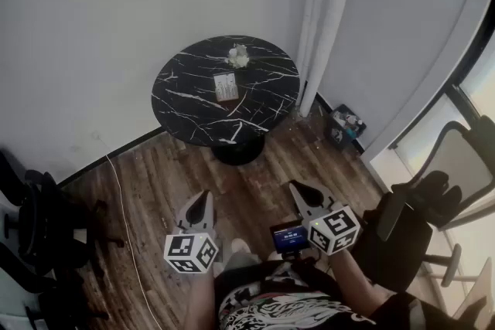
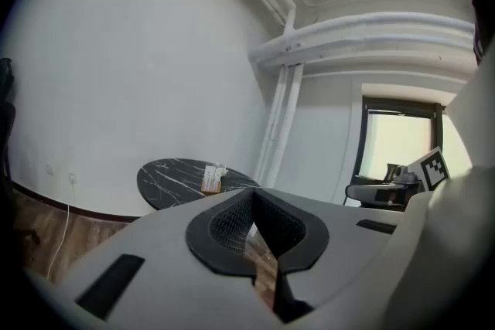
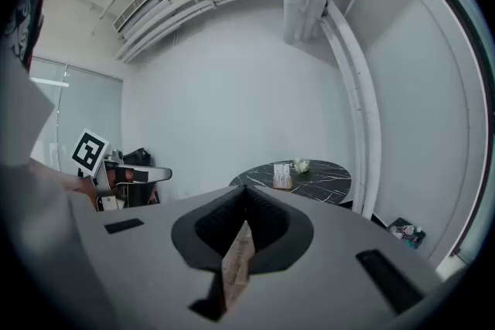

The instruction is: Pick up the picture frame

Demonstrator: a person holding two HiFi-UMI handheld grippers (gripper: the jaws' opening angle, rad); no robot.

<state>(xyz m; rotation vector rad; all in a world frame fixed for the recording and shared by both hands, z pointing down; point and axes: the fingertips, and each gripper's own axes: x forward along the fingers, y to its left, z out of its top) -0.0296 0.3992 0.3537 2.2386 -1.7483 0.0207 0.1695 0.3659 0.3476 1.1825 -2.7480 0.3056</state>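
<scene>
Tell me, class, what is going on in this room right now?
A person stands on the wood-plank floor with a two-jaw gripper in each hand. The left gripper and right gripper are both shut and empty, held low in front of the body, well short of the round black marble-patterned table. The small wood-edged picture frame sits untouched on that table, near a small white flower-like ornament. Picking it up has not begun.

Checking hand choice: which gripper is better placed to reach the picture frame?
Left, marginally: the left gripper lines up nearer the picture frame than the right gripper. Both are shut and far from the table.
</scene>
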